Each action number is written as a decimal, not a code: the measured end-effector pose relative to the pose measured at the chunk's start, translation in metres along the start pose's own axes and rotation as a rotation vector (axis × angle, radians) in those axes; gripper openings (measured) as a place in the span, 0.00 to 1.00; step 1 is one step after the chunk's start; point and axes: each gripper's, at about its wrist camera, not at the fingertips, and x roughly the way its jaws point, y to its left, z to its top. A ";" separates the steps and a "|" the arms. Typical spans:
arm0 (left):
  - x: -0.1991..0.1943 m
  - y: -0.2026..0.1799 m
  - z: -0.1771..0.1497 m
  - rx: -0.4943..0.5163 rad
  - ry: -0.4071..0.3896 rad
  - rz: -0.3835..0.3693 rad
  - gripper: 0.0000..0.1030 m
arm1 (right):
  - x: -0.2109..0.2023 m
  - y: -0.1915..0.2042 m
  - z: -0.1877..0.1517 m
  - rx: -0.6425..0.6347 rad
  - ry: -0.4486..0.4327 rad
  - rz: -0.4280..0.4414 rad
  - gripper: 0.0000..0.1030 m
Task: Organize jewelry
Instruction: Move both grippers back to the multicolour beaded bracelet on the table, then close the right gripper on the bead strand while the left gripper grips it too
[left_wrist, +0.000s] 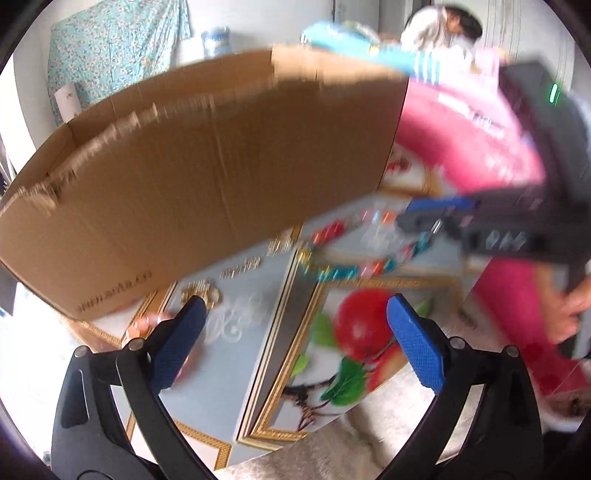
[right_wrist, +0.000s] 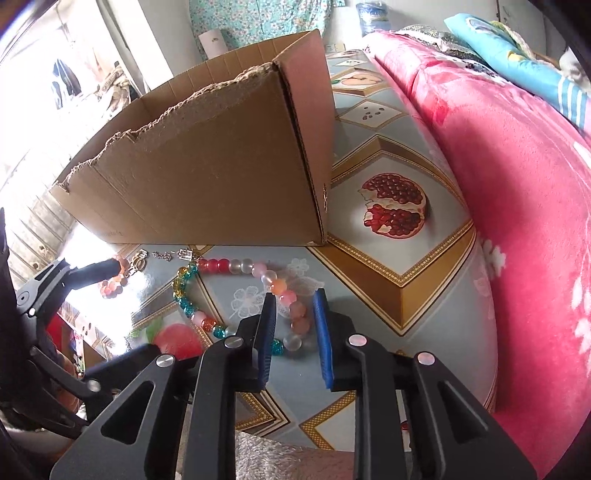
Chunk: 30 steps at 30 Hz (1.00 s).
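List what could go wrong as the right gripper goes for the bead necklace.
1. The right gripper straddles only a few beads of the bead necklace; the round beads may slip out.
2. The loose strand may drag and snag the small metal pieces beside the cardboard box.
3. The left gripper is near and may collide.

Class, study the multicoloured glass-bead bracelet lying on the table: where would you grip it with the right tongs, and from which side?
Grip the multicoloured glass-bead bracelet at its pink-and-peach bead arc, which already lies between the open right tongs. Come straight down from above: the loop lies flat on the patterned tablecloth, so the fingers can straddle one strand across its width. Avoid the side near the cardboard box.
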 end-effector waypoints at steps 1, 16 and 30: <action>-0.002 0.002 0.003 -0.018 -0.013 -0.020 0.92 | 0.000 0.000 0.000 0.001 -0.001 0.001 0.20; 0.033 0.005 0.025 -0.076 0.064 -0.052 0.22 | 0.000 -0.004 -0.003 0.007 -0.026 0.015 0.21; 0.017 -0.002 0.008 -0.080 0.092 -0.092 0.09 | 0.004 0.007 -0.002 -0.035 -0.017 0.028 0.21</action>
